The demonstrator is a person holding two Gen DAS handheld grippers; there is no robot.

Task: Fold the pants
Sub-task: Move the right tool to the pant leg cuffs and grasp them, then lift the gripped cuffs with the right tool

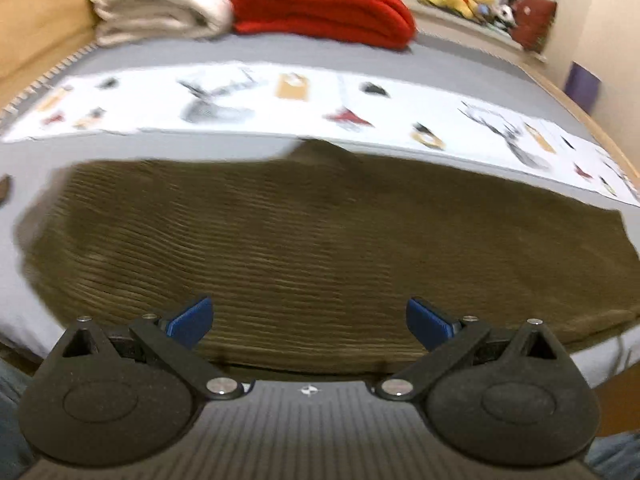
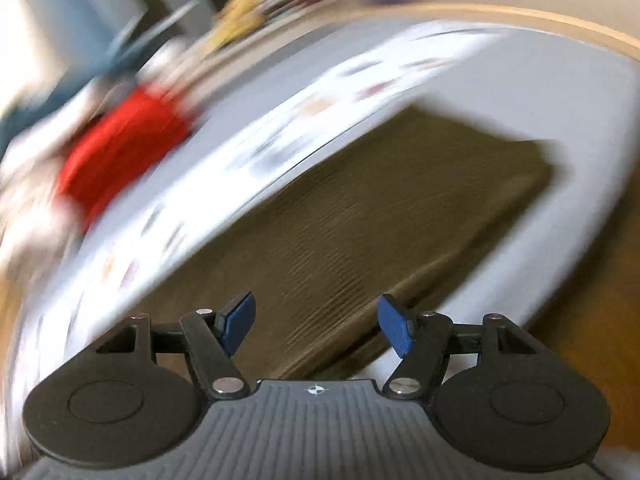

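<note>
Sharp from the left wrist: left gripper [image 1: 308,322] wide open, empty, above folded brown pants [image 1: 320,248] lying flat on grey bed [image 1: 460,56]; beyond, printed sheet [image 1: 256,100], red blanket [image 1: 320,4]. Blurred, tilted from the right wrist: right gripper [image 2: 316,326] open, holding nothing.

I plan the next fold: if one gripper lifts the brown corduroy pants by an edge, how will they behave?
The corduroy pants would probably droop, being soft cloth lying flat in layers. The ribbed surface likely grips the blue pads well. The layers may slide apart.
</note>
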